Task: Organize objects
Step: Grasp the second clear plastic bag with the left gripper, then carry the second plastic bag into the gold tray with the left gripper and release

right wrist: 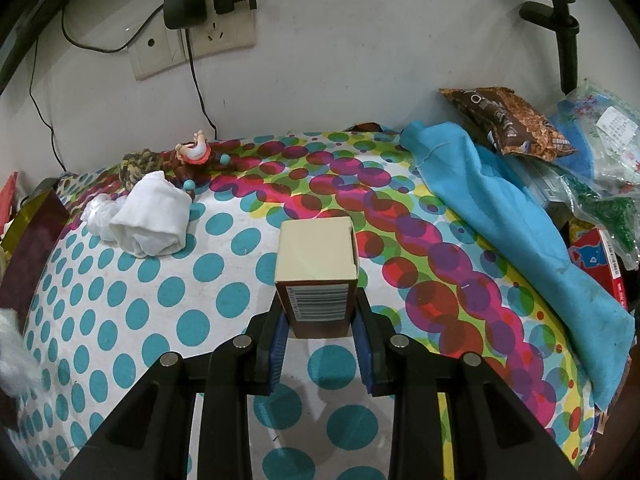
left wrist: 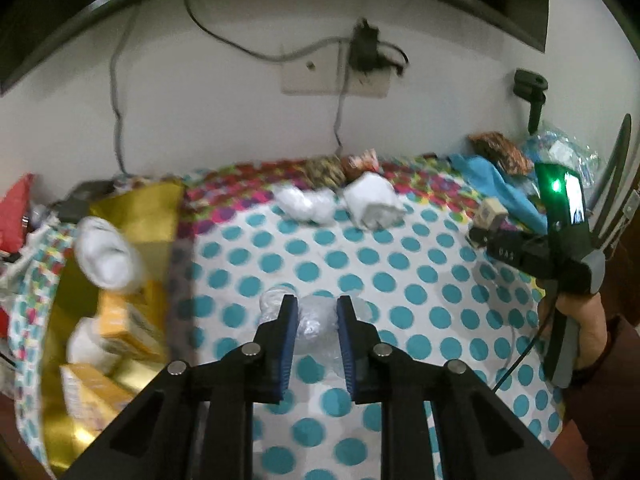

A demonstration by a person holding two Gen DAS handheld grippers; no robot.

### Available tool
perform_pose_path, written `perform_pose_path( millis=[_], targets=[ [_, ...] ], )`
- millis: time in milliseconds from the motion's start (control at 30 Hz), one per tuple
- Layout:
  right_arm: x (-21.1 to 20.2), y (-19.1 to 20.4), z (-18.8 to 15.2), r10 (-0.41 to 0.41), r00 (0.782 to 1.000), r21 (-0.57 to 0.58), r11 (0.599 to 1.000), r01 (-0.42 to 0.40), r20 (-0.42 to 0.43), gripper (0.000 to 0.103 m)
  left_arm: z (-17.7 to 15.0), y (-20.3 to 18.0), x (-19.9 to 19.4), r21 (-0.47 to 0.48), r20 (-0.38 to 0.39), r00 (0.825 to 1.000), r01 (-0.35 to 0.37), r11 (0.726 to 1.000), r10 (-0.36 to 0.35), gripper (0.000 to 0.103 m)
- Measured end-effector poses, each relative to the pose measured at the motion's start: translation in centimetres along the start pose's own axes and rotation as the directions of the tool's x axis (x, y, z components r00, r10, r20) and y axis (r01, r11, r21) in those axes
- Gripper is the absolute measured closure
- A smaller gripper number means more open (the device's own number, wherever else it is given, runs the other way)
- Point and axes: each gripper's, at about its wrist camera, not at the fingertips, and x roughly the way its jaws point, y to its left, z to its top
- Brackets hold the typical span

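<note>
Left wrist view first: the left gripper (left wrist: 317,307) has its blue pads pinching a crumpled clear plastic bag (left wrist: 316,320), which bulges between and past the fingertips, just above the polka-dot tablecloth (left wrist: 420,280). My guess is it's pinched like that because the thing is floppy and needs a squeeze to hold. At 9 o'clock sits the gold box (left wrist: 132,216) with a white sock roll (left wrist: 108,252) and yellow cartons (left wrist: 124,320) inside, so that looks like the sorting bin. At 12 o'clock lie a white plastic bundle (left wrist: 306,202) and a rolled white cloth (left wrist: 374,200).

This view also catches the other handheld unit at 3 o'clock, a person's hand (left wrist: 580,328) around its grip.

Right wrist view: the right gripper (right wrist: 322,322) is clamped on a small brown carton (right wrist: 316,276) with a barcode face, held upright above the cloth, probably waiting its turn for the bin. Only here do you get the little figurine (right wrist: 194,152) at 11 o'clock, the blue towel (right wrist: 500,216) at 2 o'clock and a brown snack packet (right wrist: 504,120) beyond it clearly. The bin's contents don't show here.
</note>
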Motion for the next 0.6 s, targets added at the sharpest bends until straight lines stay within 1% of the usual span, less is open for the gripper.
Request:
perform_pose_path(
  millis=[33,67,100,233,333,367,400,433,467,500,533,600],
  targets=[
    [-0.1,-0.2,0.0,-0.001,1.0,0.0,1.0,0.001,0.001,0.074,0.1,0.6,-0.7,-0.011,0.01,1.0,-0.011,1.0,0.011,0.083],
    [0.3,0.9,0.2,-0.002,1.0,0.0,1.0,0.002,0.001,0.074,0.1,1.3,-1.3,-0.021,0.017,1.0,-0.02,1.0,0.02,0.083],
    [0.3,0.9,0.2,-0.003,1.0,0.0,1.0,0.003,0.0,0.074,0.2,2.1,-1.9,-0.032,0.023,0.999,-0.036,0.999,0.036,0.083],
    [0.6,2.1,0.4,-0.004,1.0,0.001,1.0,0.004,0.001,0.074,-0.2,5.7,-3.6,-0.091,0.032,0.992,-0.116,0.989,0.12,0.083],
    [0.5,1.8,0.3,-0.008,1.0,0.0,1.0,0.008,0.001,0.074,-0.9,8.6,-3.9,-0.149,0.006,0.987,-0.159,0.976,0.162,0.083],
    [0.7,2.5,0.4,-0.008,1.0,0.0,1.0,0.008,0.001,0.074,-1.2,9.2,-4.0,-0.16,-0.001,0.986,-0.167,0.973,0.169,0.083],
    [0.6,1.9,0.3,-0.009,1.0,-0.001,1.0,0.009,0.0,0.074,-1.5,9.9,-4.0,-0.173,-0.008,0.984,-0.175,0.969,0.177,0.083],
    [0.5,1.5,0.3,-0.01,1.0,-0.001,1.0,0.01,-0.001,0.074,-1.8,10.3,-3.9,-0.183,-0.013,0.983,-0.185,0.966,0.185,0.083],
    [0.6,2.2,0.3,-0.011,1.0,0.0,1.0,0.011,0.001,0.074,-2.1,10.8,-3.8,-0.19,-0.02,0.981,-0.191,0.963,0.191,0.083],
    [0.4,1.3,0.2,-0.011,1.0,0.001,1.0,0.011,0.0,0.074,-2.2,11.1,-3.7,-0.192,-0.026,0.981,-0.196,0.962,0.195,0.083],
    [0.5,2.0,0.3,-0.012,1.0,0.0,1.0,0.012,-0.001,0.074,-2.4,11.4,-3.5,-0.193,-0.033,0.979,-0.204,0.96,0.202,0.083],
    [0.5,1.6,0.2,-0.016,1.0,-0.001,1.0,0.016,-0.004,0.074,-2.8,11.6,-3.1,-0.194,-0.045,0.977,-0.214,0.957,0.209,0.083]
  ],
)
